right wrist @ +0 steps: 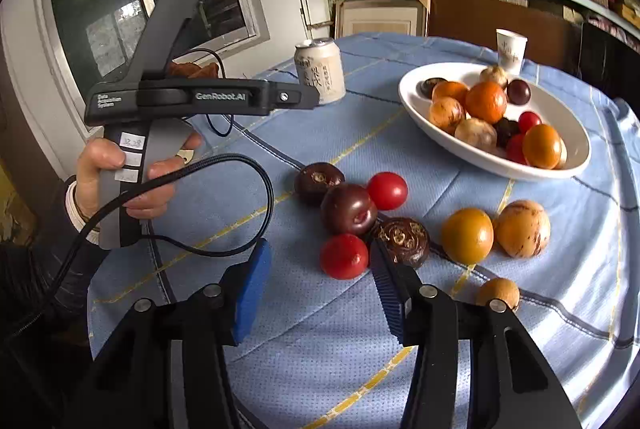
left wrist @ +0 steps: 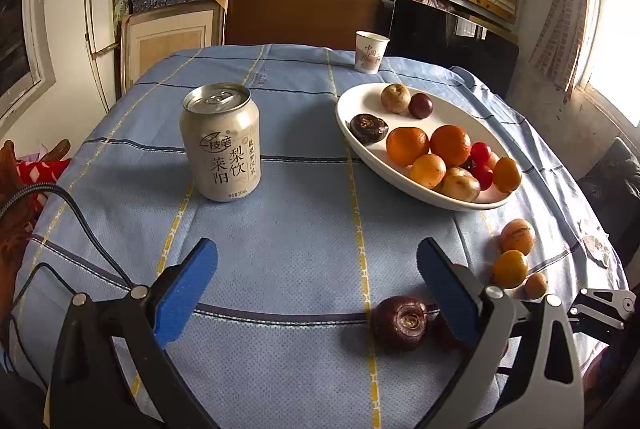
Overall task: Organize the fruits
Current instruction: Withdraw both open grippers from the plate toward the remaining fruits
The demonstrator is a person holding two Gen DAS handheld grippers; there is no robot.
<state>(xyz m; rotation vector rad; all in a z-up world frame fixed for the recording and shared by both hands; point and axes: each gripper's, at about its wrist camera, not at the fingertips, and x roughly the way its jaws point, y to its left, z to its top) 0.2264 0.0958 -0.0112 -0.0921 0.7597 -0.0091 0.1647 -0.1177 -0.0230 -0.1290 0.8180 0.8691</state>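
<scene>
A white oval bowl (left wrist: 352,97) (right wrist: 568,117) holds several fruits: oranges, cherry tomatoes, dark and tan fruits. Loose fruits lie on the blue cloth: a dark water chestnut (left wrist: 401,323) (right wrist: 316,181), a dark plum (right wrist: 348,209), two cherry tomatoes (right wrist: 387,190) (right wrist: 344,256), a second dark chestnut (right wrist: 402,240), a small orange (left wrist: 509,269) (right wrist: 467,235), a tan fruit (left wrist: 517,236) (right wrist: 523,227) and a small brown fruit (left wrist: 535,285) (right wrist: 498,292). My left gripper (left wrist: 318,287) is open and empty above the cloth. My right gripper (right wrist: 318,287) is open, just before the near tomato.
A beige drink can (left wrist: 221,143) (right wrist: 320,71) stands left of the bowl. A paper cup (left wrist: 370,52) (right wrist: 511,51) stands at the table's far edge. A black cable (right wrist: 240,197) hangs from the left tool. Shelves and boxes stand behind the table.
</scene>
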